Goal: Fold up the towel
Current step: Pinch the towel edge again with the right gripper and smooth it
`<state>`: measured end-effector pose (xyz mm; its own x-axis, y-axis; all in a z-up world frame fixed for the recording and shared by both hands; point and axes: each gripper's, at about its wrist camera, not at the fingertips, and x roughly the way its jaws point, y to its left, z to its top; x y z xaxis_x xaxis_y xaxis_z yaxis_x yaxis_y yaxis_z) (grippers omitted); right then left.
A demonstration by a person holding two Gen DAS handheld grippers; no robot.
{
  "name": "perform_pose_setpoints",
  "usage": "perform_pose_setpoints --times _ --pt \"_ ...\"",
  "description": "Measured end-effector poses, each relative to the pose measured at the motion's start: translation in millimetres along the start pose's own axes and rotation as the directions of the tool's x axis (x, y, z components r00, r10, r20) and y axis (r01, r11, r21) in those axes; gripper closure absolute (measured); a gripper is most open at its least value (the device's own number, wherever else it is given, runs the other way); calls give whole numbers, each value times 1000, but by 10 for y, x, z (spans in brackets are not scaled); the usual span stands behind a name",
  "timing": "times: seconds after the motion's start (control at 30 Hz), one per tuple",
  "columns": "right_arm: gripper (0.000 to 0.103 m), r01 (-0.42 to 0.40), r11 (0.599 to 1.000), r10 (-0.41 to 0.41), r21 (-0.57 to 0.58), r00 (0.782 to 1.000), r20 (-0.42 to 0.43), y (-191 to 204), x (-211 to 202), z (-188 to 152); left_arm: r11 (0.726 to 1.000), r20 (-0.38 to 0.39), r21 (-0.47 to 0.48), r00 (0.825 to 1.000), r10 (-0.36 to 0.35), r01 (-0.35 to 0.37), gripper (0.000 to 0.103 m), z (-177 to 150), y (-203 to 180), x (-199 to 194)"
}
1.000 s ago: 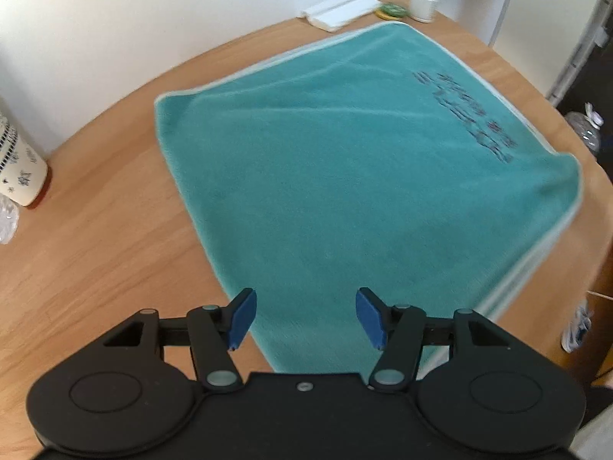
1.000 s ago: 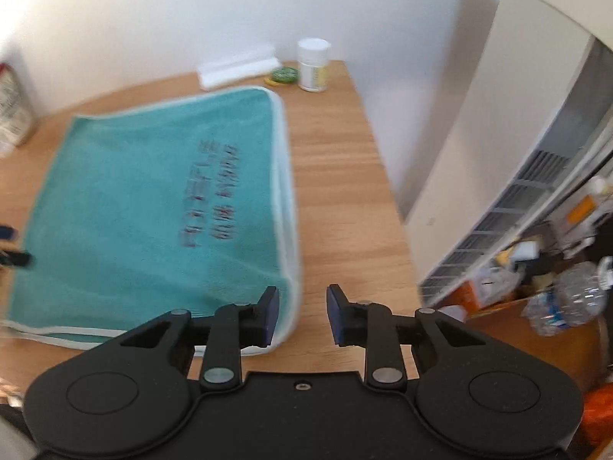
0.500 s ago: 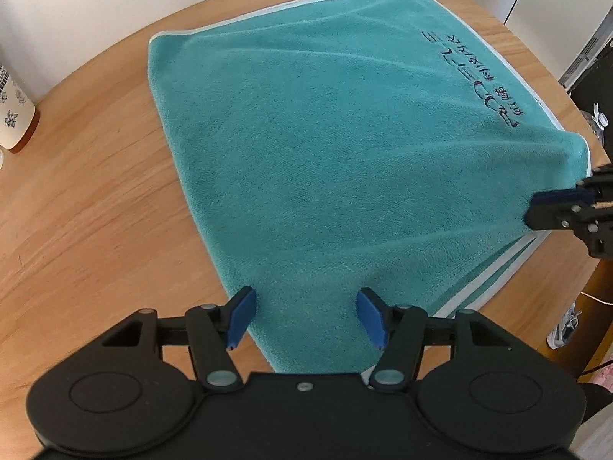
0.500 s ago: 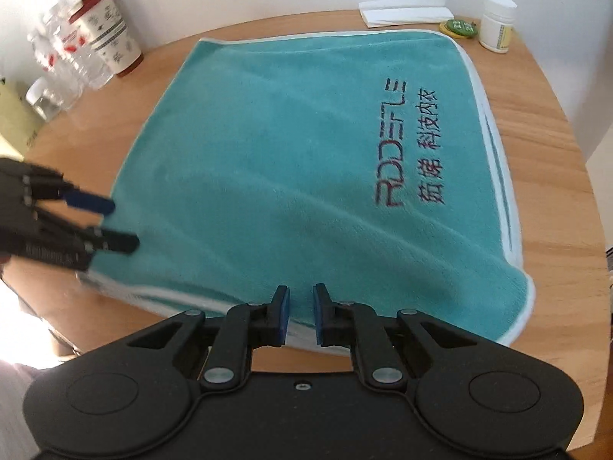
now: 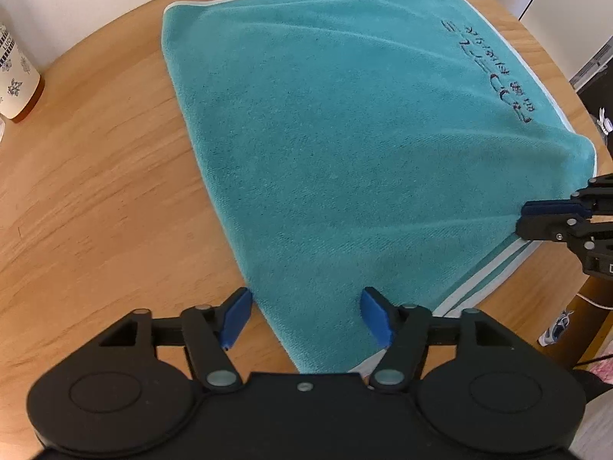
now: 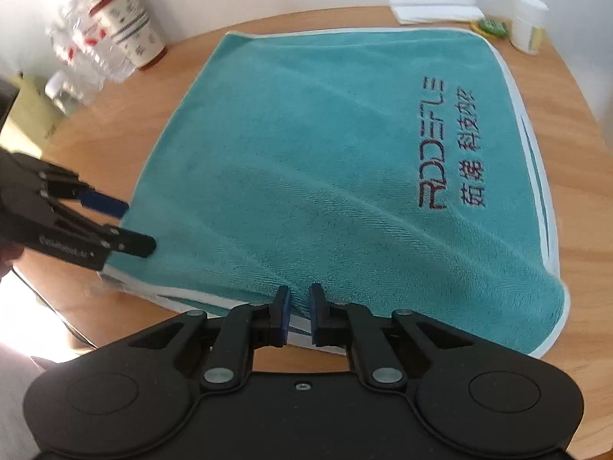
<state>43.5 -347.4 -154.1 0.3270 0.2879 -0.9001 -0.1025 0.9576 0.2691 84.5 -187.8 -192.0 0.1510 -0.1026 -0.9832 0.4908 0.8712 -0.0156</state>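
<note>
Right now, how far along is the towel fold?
Done: the towel lies on the table already doubled, with layered white edges stacked along its near side. In hand: the right gripper is nearly shut at that near edge, while the left gripper sits open over the near corner, gripping nothing yet. Left: close the left gripper, then lift and carry the edge over for the next fold.

Fuzzy teal terry-cloth towel on smooth matt wooden table; matt black plastic left claw.
</note>
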Motion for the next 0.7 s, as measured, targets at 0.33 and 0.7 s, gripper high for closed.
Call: perform_pose_setpoints --times 0.33,0.7 --pt "91 -108 994 108 6 994 -11 105 -62 107 1000 15 16 1000 1 -1 31 -30 -8 15" --pt "91 -91 994 94 65 994 -50 -73 -137 -36 1000 3 -5 1000 6 -6 31 -16 -61 36"
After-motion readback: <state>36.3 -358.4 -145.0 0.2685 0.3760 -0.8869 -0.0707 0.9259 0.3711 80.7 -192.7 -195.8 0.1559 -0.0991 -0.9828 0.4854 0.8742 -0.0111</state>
